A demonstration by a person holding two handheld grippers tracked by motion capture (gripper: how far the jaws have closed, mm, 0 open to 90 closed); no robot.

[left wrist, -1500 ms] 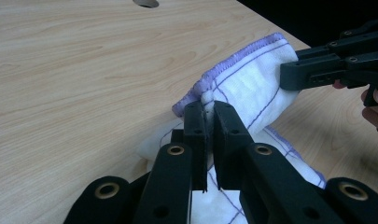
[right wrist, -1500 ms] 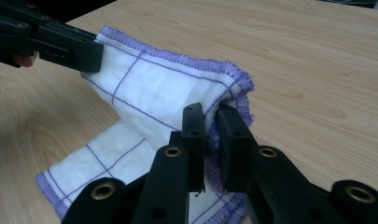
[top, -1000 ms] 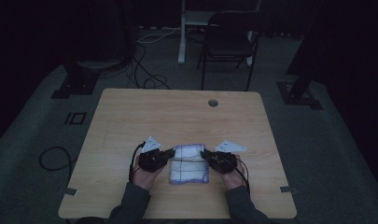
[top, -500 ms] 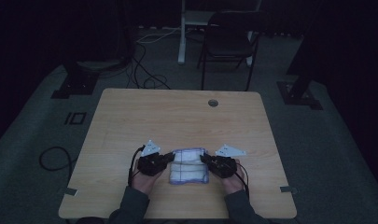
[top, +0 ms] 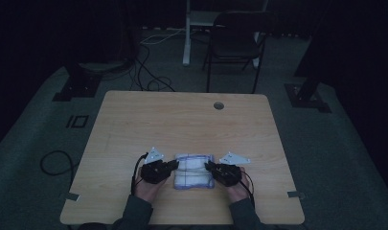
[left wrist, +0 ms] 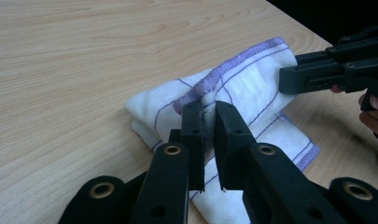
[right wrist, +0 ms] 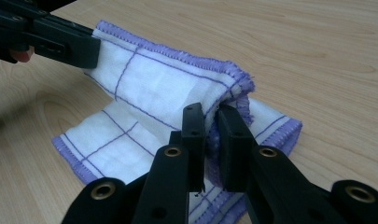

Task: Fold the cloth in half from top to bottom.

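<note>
2 grippers work 1 cloth (top: pixel 195 171), which lies folded in the lower middle of the frame on 1 table (top: pixel 182 120). left gripper (left wrist: pixel 209 112) is clenched on a raised fold; right gripper (right wrist: pixel 212 115) pinches the opposite hem. uneven pulling could slip a thin edge free, collapsing the fold.

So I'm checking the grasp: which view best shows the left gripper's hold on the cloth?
The left gripper view: its fingers pinch the white, purple-edged cloth's raised fold. The right gripper view shows it far off; the high view is dark and small.
</note>
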